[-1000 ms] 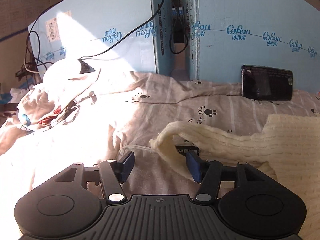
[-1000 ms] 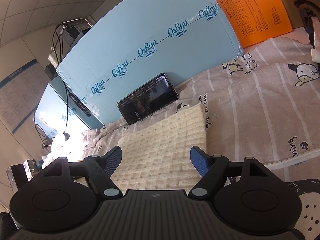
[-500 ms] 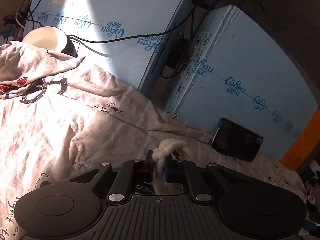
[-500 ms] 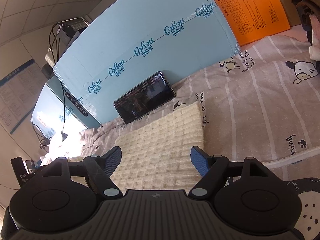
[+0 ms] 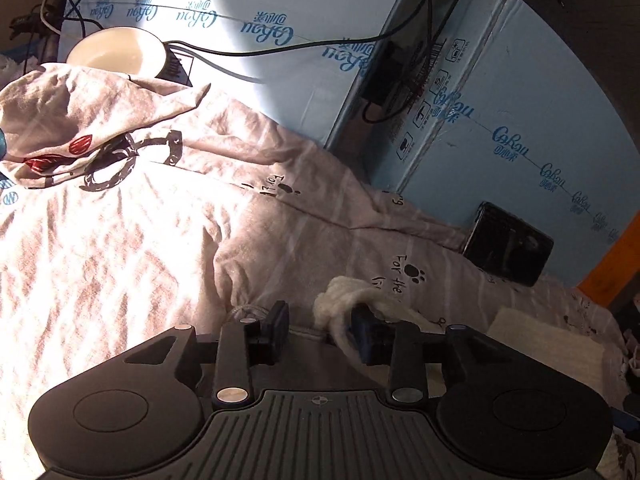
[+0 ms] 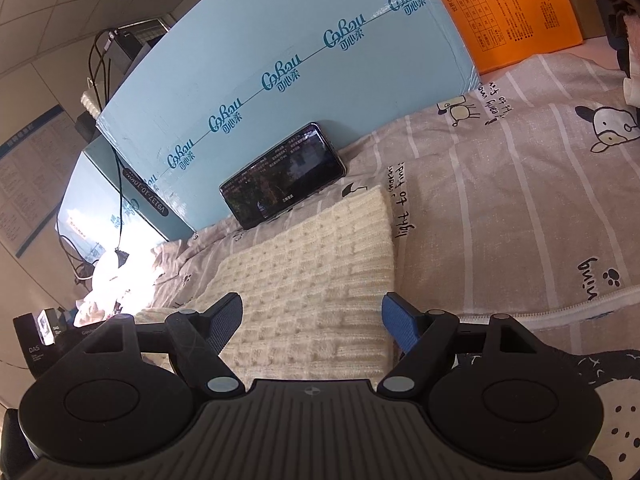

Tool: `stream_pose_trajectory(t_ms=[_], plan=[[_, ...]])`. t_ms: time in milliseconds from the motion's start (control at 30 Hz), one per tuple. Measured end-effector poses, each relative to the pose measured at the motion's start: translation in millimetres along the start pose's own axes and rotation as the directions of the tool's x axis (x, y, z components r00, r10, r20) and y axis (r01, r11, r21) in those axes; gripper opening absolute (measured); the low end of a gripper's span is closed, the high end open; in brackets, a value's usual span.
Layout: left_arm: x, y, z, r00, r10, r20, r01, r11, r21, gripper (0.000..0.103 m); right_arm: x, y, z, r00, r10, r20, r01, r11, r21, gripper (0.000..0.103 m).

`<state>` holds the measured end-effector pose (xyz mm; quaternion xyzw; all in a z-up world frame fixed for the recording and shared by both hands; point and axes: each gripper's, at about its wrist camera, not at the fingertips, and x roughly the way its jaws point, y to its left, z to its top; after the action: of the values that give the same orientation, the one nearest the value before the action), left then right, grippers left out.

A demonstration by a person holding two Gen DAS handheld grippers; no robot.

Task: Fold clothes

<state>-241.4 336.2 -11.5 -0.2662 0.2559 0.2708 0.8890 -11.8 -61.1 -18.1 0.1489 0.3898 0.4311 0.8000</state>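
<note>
A cream knit sweater (image 6: 312, 248) lies folded on the striped bed sheet (image 6: 500, 208). My right gripper (image 6: 312, 310) hovers just over its near part, open, with nothing pinched between the fingers. In the left wrist view one cream sleeve end (image 5: 344, 292) bunches up between the fingers and drapes against the right pad. My left gripper (image 5: 320, 320) has its jaws opening, and the left pad stands clear of the sleeve. The sweater's folded body (image 5: 548, 344) shows at the right of that view.
A black phone (image 6: 284, 176) leans against the light blue cartons (image 6: 280, 60) at the back; an orange box (image 6: 516, 8) stands to their right. A white bowl (image 5: 116, 52), cables and a crumpled printed cloth (image 5: 80, 120) sit at the sunlit far left.
The left gripper, shut on the sleeve end half a second ago, has spread its fingers; the sleeve now sags against the right pad. The right gripper has stayed in place, open.
</note>
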Motion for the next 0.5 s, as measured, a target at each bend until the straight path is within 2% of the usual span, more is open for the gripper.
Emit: stream_pose_trajectory(t_ms=[33,67,100,200,267,333,400,500], plan=[[-7.4,0.4,0.2,1.0,0.019,0.009,-0.019,1.0,0.023,0.06,1.7,-0.3,-0.2,1.0,-0.008,-0.009,0.008,1.0,0.0,0.076],[-15.3,0.7,0.2,0.999,0.044,0.023,-0.045,0.998,0.043,0.073,2.8,-0.6,-0.3,1.0,-0.016,-0.016,0.016,1.0,0.0,0.076],[-23.9,2.1,-0.4,0.997,0.069,0.039,-0.071,0.996,0.059,0.077,3.6,-0.9,-0.4,1.0,-0.019,-0.021,0.019,1.0,0.0,0.076],[-56.5,9.5,-7.9,0.991,0.094,0.098,-0.099,0.994,0.054,0.077,4.2,-0.7,-1.1,0.999,-0.018,-0.027,0.017,1.0,-0.005,0.077],[-84.2,12.5,-18.9,0.984,0.081,0.156,-0.088,0.995,0.038,0.078,4.6,0.3,-1.8,0.999,-0.015,-0.03,0.015,1.0,-0.014,0.079],[-113.9,13.3,-35.9,0.971,0.079,0.225,-0.086,0.996,0.023,0.081,6.5,3.7,-3.4,0.999,-0.012,-0.037,0.011,0.999,-0.045,0.086],[-141.6,12.2,-55.7,0.953,0.089,0.29,-0.091,0.996,-0.005,0.091,8.8,12.2,-8.0,0.999,-0.028,-0.039,0.023,0.992,-0.122,0.09],[-172.9,14.8,-87.5,0.937,0.076,0.342,-0.057,0.996,-0.064,0.092,13.2,28.8,-20.6,0.996,-0.086,-0.024,0.076,0.96,-0.271,0.095]])
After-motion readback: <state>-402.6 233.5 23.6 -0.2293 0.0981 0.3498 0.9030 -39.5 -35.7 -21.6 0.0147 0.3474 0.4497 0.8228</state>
